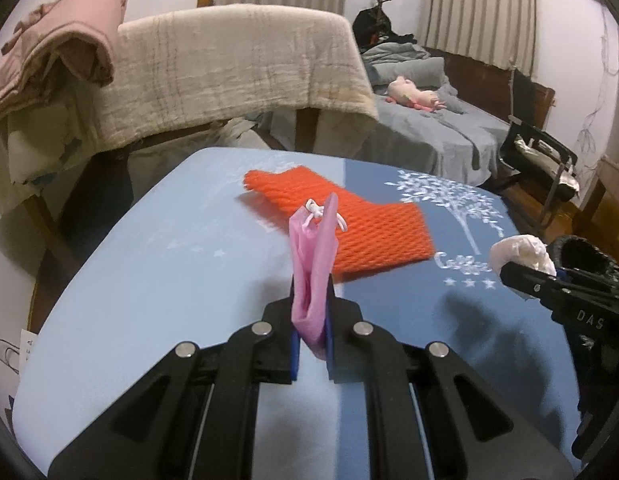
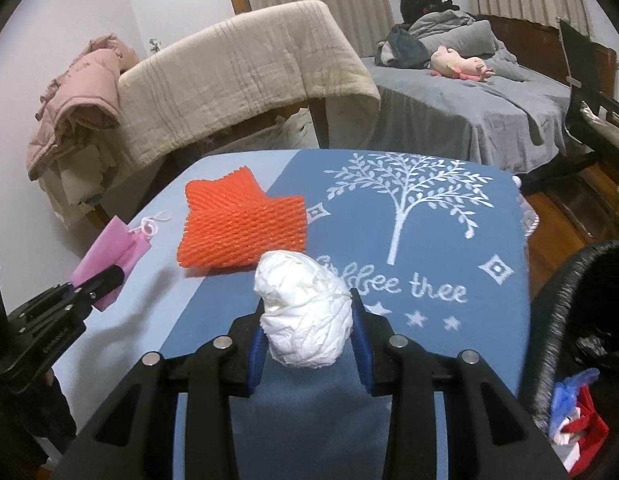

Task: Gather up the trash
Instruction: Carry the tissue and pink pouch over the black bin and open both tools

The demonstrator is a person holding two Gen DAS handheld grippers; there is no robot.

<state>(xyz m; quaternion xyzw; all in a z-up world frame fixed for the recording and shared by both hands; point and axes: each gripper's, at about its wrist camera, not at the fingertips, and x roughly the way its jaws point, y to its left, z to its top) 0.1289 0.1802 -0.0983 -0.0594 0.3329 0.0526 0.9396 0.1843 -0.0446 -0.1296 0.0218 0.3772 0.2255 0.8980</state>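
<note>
Both grippers were angled down over the blue table (image 2: 449, 240). The left gripper (image 1: 311, 312) had its jaws pinched tight on a pink face mask (image 1: 314, 264), held clear of the tabletop with its white ear loops dangling. The right gripper (image 2: 307, 332) stood partly open, clamped on a crumpled white paper wad (image 2: 301, 308). An orange foam net (image 2: 245, 224) lay flat on the table between them. Only the right wrist view caught a dark bin (image 2: 581, 320) at the table's right edge with red and blue scraps below it, and the cloth's full print, "Coffee tree"; the left view showed only part of it.
</note>
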